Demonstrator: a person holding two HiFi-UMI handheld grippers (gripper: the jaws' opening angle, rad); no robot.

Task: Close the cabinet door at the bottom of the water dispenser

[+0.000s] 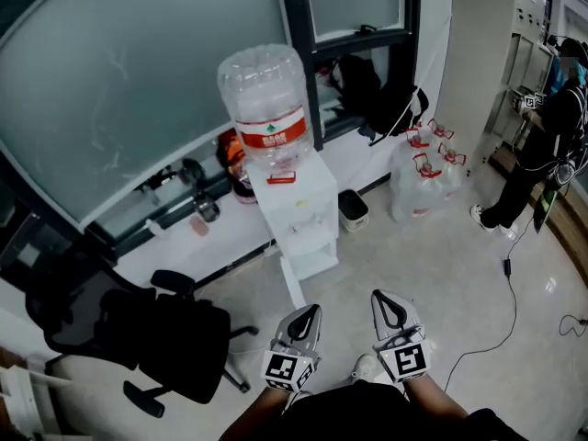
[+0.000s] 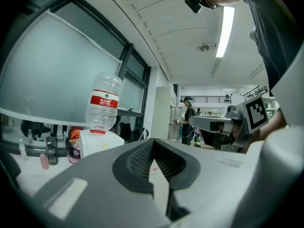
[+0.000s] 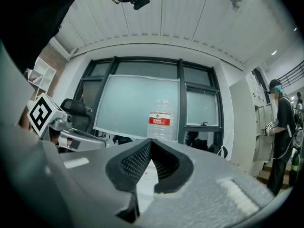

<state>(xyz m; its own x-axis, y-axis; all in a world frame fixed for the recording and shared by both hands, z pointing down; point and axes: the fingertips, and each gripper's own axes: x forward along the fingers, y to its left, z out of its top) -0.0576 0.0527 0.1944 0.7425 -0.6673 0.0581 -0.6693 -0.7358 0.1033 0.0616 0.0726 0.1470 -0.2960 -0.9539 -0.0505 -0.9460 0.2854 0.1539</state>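
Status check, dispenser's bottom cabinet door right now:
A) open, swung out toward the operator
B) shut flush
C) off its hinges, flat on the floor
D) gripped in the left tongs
A: the cabinet door stands out from the foot of the water dispenser with the inside shelves exposed. The left tongs and right tongs hang short of it, shut on nothing.
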